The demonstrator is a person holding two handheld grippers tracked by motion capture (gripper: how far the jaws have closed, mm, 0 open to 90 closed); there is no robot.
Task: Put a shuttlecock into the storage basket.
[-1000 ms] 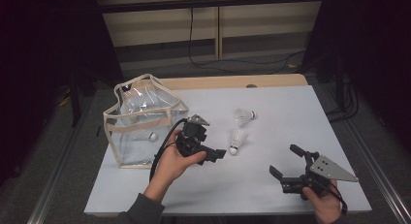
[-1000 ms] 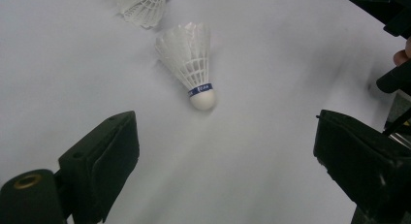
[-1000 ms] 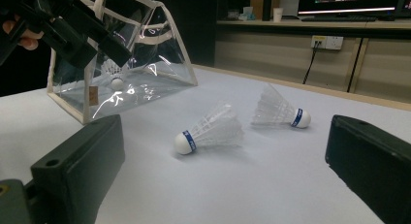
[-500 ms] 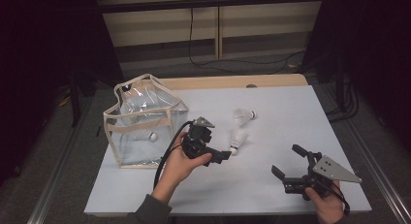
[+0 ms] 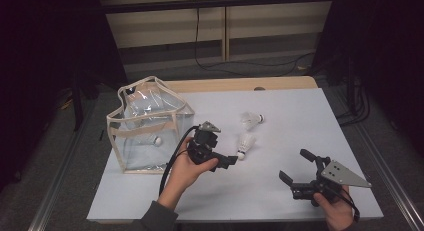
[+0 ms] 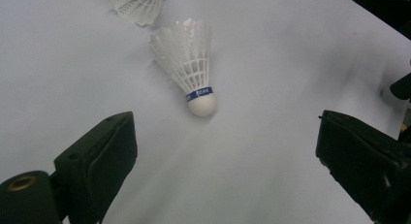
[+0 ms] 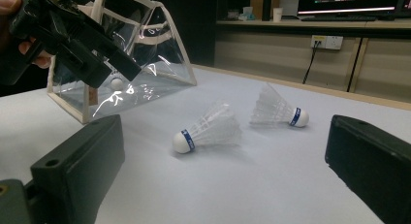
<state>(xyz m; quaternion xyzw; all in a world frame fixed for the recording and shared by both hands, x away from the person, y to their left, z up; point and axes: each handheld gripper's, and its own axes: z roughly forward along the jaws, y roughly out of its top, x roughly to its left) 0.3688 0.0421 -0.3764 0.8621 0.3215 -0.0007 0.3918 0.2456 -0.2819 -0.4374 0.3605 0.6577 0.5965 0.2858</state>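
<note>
the shuttlecock [image 5: 245, 144] lies on its side on the white table [image 5: 300, 121], well right of the clear bag [image 5: 147, 128], cork end pointing toward the left gripper [image 5: 231, 160]. that gripper sits just short of the cork, jaws spread wide and not touching it. in the left gripper view the shuttlecock [image 6: 190, 64] lies ahead of the gap between the jaws. a second shuttlecock [image 5: 251, 119] lies just beyond the first, farther from the bag. the right gripper [image 5: 298, 167] is well to the right of both, jaws apart, holding nothing.
</note>
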